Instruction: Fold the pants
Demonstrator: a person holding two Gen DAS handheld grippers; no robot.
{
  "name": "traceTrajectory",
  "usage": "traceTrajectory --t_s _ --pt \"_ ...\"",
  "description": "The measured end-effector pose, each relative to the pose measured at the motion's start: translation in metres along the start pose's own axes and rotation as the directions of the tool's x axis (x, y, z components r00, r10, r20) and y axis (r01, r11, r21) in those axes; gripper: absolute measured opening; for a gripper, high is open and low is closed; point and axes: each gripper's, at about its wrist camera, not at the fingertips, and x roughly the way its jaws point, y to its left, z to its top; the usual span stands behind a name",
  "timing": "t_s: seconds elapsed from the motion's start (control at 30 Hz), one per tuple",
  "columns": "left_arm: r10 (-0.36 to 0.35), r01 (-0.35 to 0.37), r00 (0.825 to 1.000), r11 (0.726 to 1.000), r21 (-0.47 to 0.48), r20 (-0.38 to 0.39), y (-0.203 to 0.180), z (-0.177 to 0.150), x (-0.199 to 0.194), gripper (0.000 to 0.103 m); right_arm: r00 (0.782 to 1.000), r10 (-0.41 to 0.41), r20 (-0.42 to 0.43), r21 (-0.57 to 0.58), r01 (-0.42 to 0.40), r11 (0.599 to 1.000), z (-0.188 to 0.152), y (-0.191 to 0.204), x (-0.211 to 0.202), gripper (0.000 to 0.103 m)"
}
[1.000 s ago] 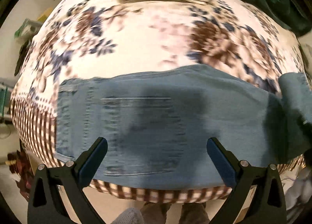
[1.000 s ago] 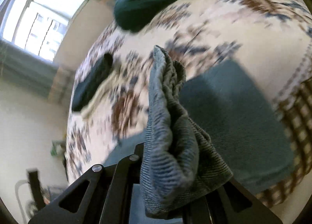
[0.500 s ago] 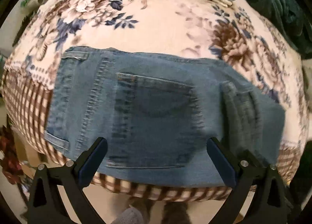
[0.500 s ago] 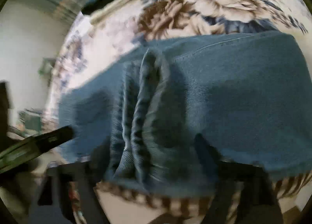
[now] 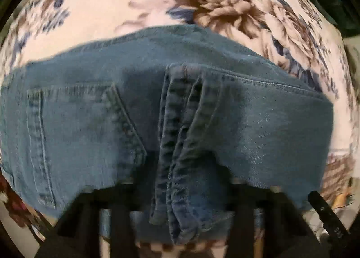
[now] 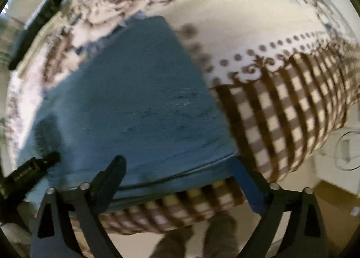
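Blue jeans [image 5: 258,127] lie folded on a floral bedspread [image 5: 157,3]. The back pocket [image 5: 83,127] shows at the left, and the leg hems [image 5: 180,145] lie doubled over the middle. My left gripper [image 5: 177,192] sits low at the near edge; its jaws stand wide apart and the hems drape between them. In the right wrist view the folded end of the jeans [image 6: 144,109] fills the middle. My right gripper [image 6: 182,177] is open and empty at its near edge.
The bedspread's brown checked border [image 6: 281,109] hangs over the bed edge. Dark folded clothes [image 6: 38,24] lie at the far side. The tip of the other gripper [image 6: 33,165] shows at the left. My legs [image 6: 195,242] stand below the edge.
My right gripper carried the leg ends over onto the jeans, let go and drew back open. My left gripper moved in low over the fold.
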Motion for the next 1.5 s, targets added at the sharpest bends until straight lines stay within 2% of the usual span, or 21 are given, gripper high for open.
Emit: traceTrajectory --t_s 0.03,0.17,0.3,0.4,0.47,0.53,0.57,0.63,0.7,0.8,0.87,0.9,1.0,1.1,1.2,1.3,1.37,1.4,1.43,1.47,1.5 --pt "0.016 -0.016 1.000 1.000 0.017 0.018 -0.001 0.000 0.000 0.023 1.000 -0.019 -0.007 -0.013 0.019 1.000 0.002 0.004 0.004 0.098" --pt "0.009 -0.010 0.999 0.999 0.030 0.034 0.003 -0.001 0.005 0.022 0.995 -0.099 0.009 -0.060 0.099 0.993 0.006 0.018 0.012 0.098" --pt "0.001 -0.002 0.999 1.000 0.012 0.035 0.005 0.001 0.005 0.022 0.996 -0.090 0.010 -0.072 0.090 0.993 0.014 0.025 0.013 0.098" --pt "-0.059 0.061 0.997 0.997 -0.046 0.052 0.018 -0.006 -0.011 0.023 0.996 -0.083 0.021 -0.094 0.085 0.992 0.018 0.032 0.006 0.098" --pt "-0.096 0.103 0.993 0.990 -0.100 0.072 0.031 -0.009 -0.028 0.034 0.996 -0.077 0.033 -0.123 0.081 0.989 0.015 0.037 -0.003 0.098" --pt "-0.146 0.161 0.984 0.972 -0.170 0.099 0.050 -0.017 -0.045 0.071 0.997 -0.071 0.038 -0.150 0.076 0.986 0.015 0.044 -0.007 0.098" --pt "-0.164 0.185 0.979 0.963 -0.198 0.117 0.059 -0.022 -0.051 0.078 0.997 -0.066 0.034 -0.170 0.071 0.983 0.013 0.047 -0.010 0.098" --pt "-0.195 0.236 0.966 0.931 -0.278 0.169 0.085 -0.038 -0.068 0.080 0.999 -0.045 0.019 -0.192 0.048 0.980 0.011 0.055 -0.014 0.099" --pt "-0.191 0.258 0.959 0.894 -0.365 0.210 0.106 -0.055 -0.076 0.080 1.000 -0.028 0.013 -0.210 0.030 0.977 0.008 0.064 -0.017 0.099" --pt "-0.164 0.297 0.945 0.793 -0.531 0.284 0.153 -0.083 -0.085 0.080 1.000 -0.012 0.005 -0.248 0.013 0.969 0.001 0.088 -0.024 0.099" --pt "-0.138 0.319 0.938 0.707 -0.632 0.319 0.178 -0.104 -0.081 0.080 1.000 -0.011 -0.014 -0.274 0.007 0.962 -0.004 0.099 -0.021 0.099" --pt "-0.122 0.331 0.934 0.652 -0.682 0.337 0.191 -0.115 -0.076 0.080 1.000 -0.007 -0.020 -0.285 0.001 0.959 -0.005 0.103 -0.020 0.099" --pt "-0.098 0.404 0.907 0.480 -0.779 0.410 0.231 -0.139 -0.061 0.080 1.000 -0.007 -0.023 -0.318 -0.001 0.948 -0.008 0.121 -0.014 0.099" --pt "-0.080 0.456 0.885 0.359 -0.815 0.460 0.259 -0.146 -0.043 0.080 0.999 -0.016 -0.030 -0.338 0.005 0.941 -0.009 0.133 -0.004 0.099" --pt "-0.080 0.481 0.874 0.271 -0.834 0.479 0.284 -0.148 -0.020 0.080 0.999 -0.016 -0.051 -0.333 -0.002 0.943 -0.007 0.143 0.010 0.099" --pt "-0.099 0.504 0.863 0.228 -0.833 0.495 0.301 -0.140 -0.003 0.080 0.998 -0.010 -0.064 -0.328 -0.011 0.945 -0.005 0.157 0.022 0.099" --pt "-0.089 0.513 0.857 0.246 -0.823 0.508 0.305 -0.133 -0.004 0.080 0.998 -0.014 -0.065 -0.329 -0.009 0.944 -0.006 0.165 0.027 0.099" --pt "-0.078 0.516 0.853 0.267 -0.814 0.516 0.306 -0.128 -0.006 0.078 0.998 -0.015 -0.065 -0.330 -0.007 0.944 -0.006 0.168 0.030 0.099" --pt "-0.069 0.515 0.852 0.283 -0.809 0.519 0.305 -0.123 -0.008 0.066 0.998 -0.018 -0.066 -0.331 -0.005 0.944 -0.007 0.171 0.031 0.099" --pt "-0.062 0.517 0.848 0.308 -0.798 0.526 0.305 -0.120 -0.011 0.061 0.998 -0.024 -0.063 -0.333 0.002 0.943 -0.007 0.176 0.034 0.099" --pt "-0.051 0.513 0.848 0.323 -0.795 0.527 0.303 -0.116 -0.011 0.049 0.998 -0.036 -0.056 -0.337 0.015 0.941 -0.008 0.178 0.035 0.099"
